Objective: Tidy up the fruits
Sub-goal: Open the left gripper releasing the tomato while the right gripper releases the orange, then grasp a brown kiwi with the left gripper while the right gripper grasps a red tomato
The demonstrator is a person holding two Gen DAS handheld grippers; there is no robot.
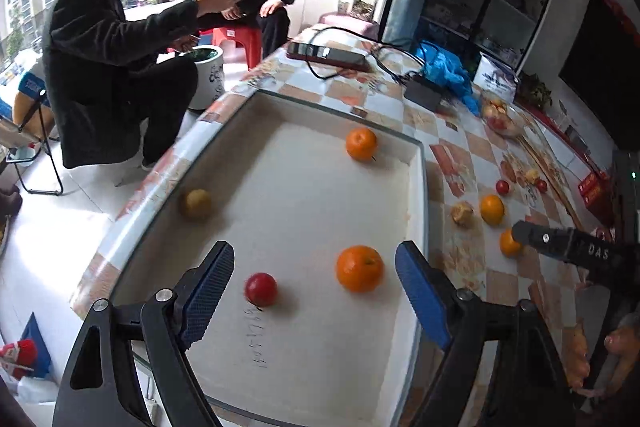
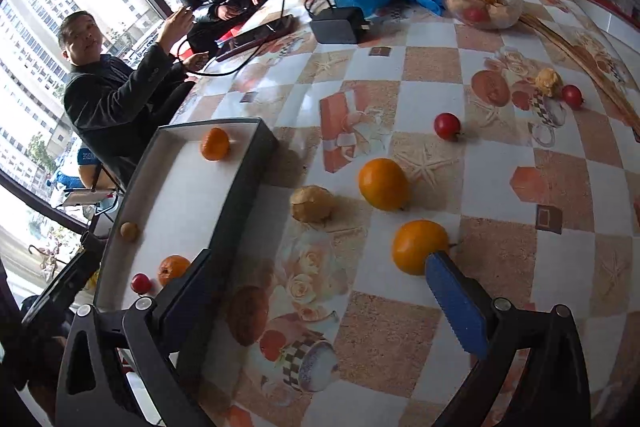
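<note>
Gaping empty, both claws (image 1: 315, 269) (image 2: 320, 277); right blue pad (image 2: 456, 303) partly hiding an orange (image 2: 418, 245).

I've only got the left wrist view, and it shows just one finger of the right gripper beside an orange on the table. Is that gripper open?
Observer: Yes, the right gripper is wide open, with nothing between its pads.
Operator: Where's the orange against it?
Observer: The orange lies just beyond one fingertip; whether they touch, I cannot tell.
Operator: And the other finger?
Observer: It is beside the tray's dark outer wall.
</note>
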